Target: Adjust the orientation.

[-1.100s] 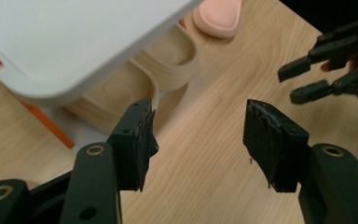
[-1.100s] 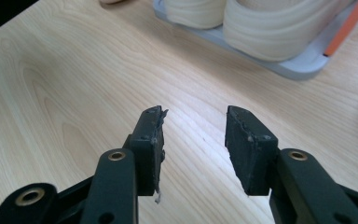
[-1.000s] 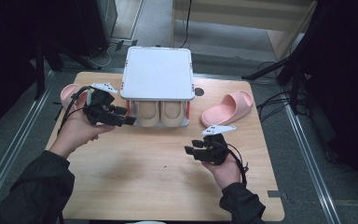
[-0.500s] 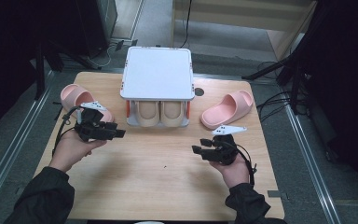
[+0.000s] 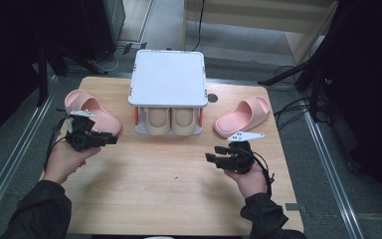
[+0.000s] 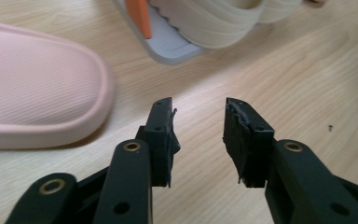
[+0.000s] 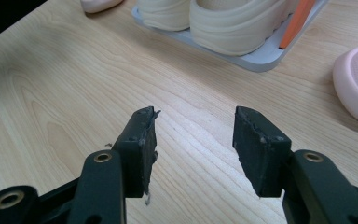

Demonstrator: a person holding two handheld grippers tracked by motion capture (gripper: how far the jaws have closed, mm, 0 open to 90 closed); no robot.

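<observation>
A small rack with a white top (image 5: 168, 78) stands at the table's far middle, a pair of beige slippers (image 5: 171, 121) on its lower shelf. One pink slipper (image 5: 91, 111) lies left of the rack, another pink slipper (image 5: 242, 115) lies right of it. My left gripper (image 5: 110, 140) is open just in front of the left pink slipper (image 6: 32, 88), jaws empty over bare wood. My right gripper (image 5: 213, 154) is open at the table's right front, nothing between its jaws, pointing toward the rack (image 7: 256, 58) and the beige slippers (image 7: 228, 21).
The wooden table (image 5: 169, 199) has open room across its front and middle. A dark round hole (image 5: 212, 98) sits beside the rack's right side. Metal rails (image 5: 323, 164) run along both sides of the table, and dark stands and cables lie beyond them.
My left gripper has drawn back from the rack toward the front left, uncovering the left pink slipper. My right gripper has slid slightly toward the front.
</observation>
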